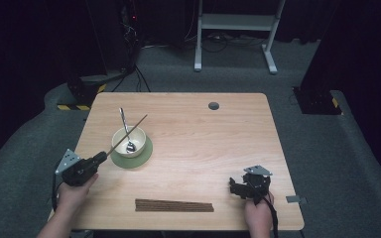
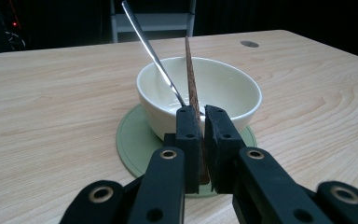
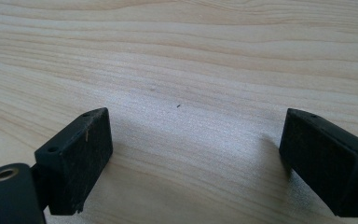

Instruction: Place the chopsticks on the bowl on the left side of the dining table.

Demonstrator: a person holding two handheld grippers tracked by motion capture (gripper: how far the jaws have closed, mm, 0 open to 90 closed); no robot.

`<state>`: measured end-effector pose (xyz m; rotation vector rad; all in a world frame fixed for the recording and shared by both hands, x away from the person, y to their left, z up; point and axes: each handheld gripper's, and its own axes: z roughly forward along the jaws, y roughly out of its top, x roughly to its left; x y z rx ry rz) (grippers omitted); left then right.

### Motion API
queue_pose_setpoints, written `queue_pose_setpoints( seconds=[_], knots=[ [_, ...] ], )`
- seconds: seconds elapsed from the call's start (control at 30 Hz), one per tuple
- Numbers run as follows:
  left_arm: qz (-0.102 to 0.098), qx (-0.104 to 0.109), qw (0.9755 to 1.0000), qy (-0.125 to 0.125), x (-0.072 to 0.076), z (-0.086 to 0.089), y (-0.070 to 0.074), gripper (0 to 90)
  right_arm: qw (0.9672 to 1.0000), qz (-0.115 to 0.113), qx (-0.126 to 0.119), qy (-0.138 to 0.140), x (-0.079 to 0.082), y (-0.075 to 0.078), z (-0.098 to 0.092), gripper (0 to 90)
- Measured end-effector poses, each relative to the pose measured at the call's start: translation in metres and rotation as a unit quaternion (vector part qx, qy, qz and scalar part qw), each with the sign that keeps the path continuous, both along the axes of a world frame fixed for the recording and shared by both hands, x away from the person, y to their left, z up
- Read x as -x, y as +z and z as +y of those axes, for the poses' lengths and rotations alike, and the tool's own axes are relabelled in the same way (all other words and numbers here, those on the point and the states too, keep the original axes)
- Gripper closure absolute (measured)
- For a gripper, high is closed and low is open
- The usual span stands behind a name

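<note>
One chopstick (image 2: 192, 84) end hidden between tongs (image 2: 202, 140).

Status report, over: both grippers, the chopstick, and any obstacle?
Left gripper shut on chopstick, slanting over bowl. Right gripper open above bare table. Spoon in bowl, beside chopstick.

A round grey grommet (image 1: 213, 105) sits in the wooden table (image 1: 218, 144); a white metal stand (image 1: 235, 29) rises behind it.

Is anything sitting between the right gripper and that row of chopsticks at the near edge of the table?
Nothing visible does. The right gripper rests open on the table, and the chopsticks lie to its left with bare wood between them. The bowl and its spoon stand farther back, off that line.
</note>
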<state>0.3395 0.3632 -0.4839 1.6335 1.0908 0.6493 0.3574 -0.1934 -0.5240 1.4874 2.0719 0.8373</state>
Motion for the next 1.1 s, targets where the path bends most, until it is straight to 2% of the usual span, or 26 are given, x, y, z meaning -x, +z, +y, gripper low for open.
queue_pose_setpoints(
  seconds=[0.73, 0.8, 0.93, 1.0, 1.1],
  knots=[
    [0.016, -0.019, 0.9997, -0.007, -0.005, -0.009, -0.007, 83.4, 1.0, 0.0, -0.001, -0.002, 0.001, 0.0, 0.0, 9.0],
    [0.016, -0.017, 0.9997, -0.008, -0.005, -0.009, -0.007, 80.9, 1.0, 0.0, -0.001, -0.002, 0.001, 0.0, 0.0, 9.0],
    [0.014, -0.017, 0.9997, -0.01, -0.004, -0.009, -0.004, 66.9, 1.0, 0.0, -0.001, -0.002, 0.001, 0.0, 0.0, 9.0],
    [0.01, -0.018, 0.9997, -0.011, -0.002, -0.01, -0.001, 62.6, 1.0, 0.001, -0.001, -0.002, 0.001, 0.0, 0.0, 9.0],
    [0.002, -0.022, 0.9994, -0.026, 0.004, -0.016, 0.007, 58.4, 1.0, 0.0, -0.001, -0.003, 0.001, 0.0, 0.0, 9.0]
  ],
)
